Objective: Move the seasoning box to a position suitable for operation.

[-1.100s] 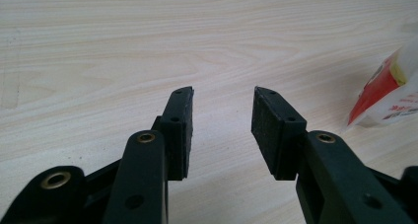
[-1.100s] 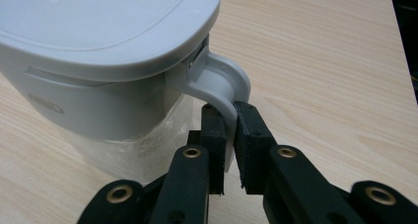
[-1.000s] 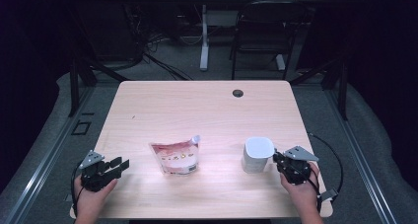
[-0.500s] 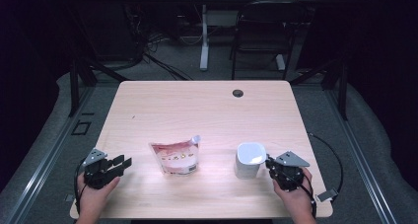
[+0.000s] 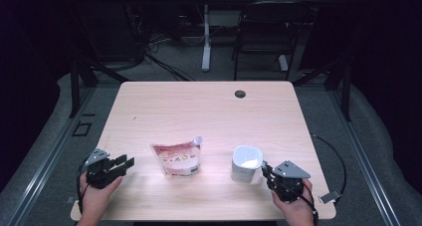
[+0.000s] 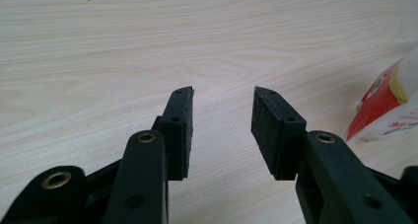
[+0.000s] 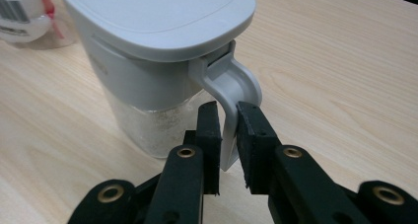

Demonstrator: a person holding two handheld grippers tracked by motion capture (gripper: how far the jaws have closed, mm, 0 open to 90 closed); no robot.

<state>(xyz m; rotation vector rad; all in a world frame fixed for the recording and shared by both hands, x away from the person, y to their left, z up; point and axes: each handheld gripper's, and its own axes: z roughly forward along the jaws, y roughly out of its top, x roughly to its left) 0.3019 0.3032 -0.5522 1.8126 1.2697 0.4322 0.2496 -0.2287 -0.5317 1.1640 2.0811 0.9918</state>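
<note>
A white jug [image 5: 246, 164] with a lid and pale powder inside stands at the table's front right. My right gripper [image 5: 263, 170] sits just right of it. In the right gripper view the jug [image 7: 157, 46] looms close and my right gripper [image 7: 227, 108] has a pad on each side of the thin handle [image 7: 231, 91], with no gap showing; its jaws have just been opening. A red and white pouch [image 5: 179, 159] lies flat at front centre, its corner [image 6: 389, 105] at the left gripper view's right edge. My left gripper [image 5: 125, 162] [image 6: 222, 98] rests open at front left with only bare wood between the jaws.
The light wooden table [image 5: 199, 106] has a dark cable hole [image 5: 240, 93] near its far edge. A chair [image 5: 263, 32] and desk legs stand on the dark floor behind. A cable [image 5: 338, 161] loops off the table's right side.
My right gripper has drawn the jug leftwards, closer to the pouch. The left gripper and the pouch have stayed put.
</note>
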